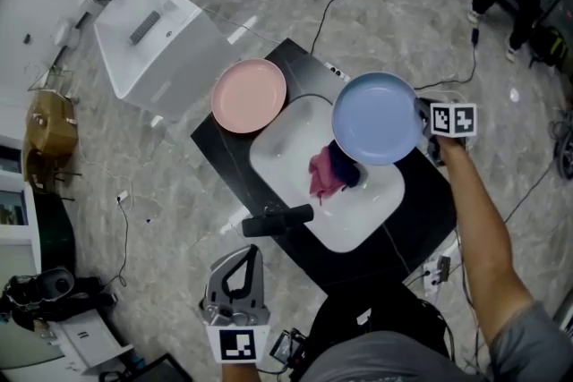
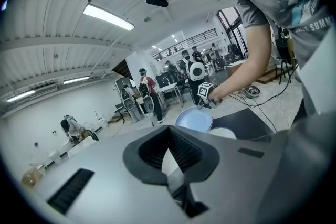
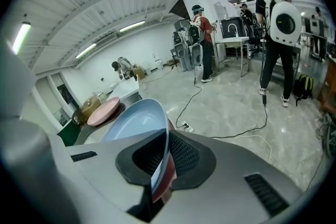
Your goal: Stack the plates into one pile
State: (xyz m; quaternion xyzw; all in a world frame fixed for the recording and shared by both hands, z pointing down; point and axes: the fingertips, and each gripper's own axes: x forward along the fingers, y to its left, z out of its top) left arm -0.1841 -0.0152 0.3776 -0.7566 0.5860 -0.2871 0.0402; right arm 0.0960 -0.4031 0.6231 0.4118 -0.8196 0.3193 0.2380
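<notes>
Progress: no pile exists yet. Your right tool (image 1: 424,117) is clamped on the rim of the blue plate (image 1: 377,118), carried above the sink (image 1: 358,219). The pink plate (image 1: 249,95) lies alone at the bench's (image 1: 222,155) far left corner. Your left tool (image 1: 248,257) is closed and empty. Remaining: set blue onto pink.

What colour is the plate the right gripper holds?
Light blue; the plate shows best in the head view.

The black counter (image 1: 219,148) carries a pink plate (image 1: 249,95) beside its white sink (image 1: 286,139).
</notes>
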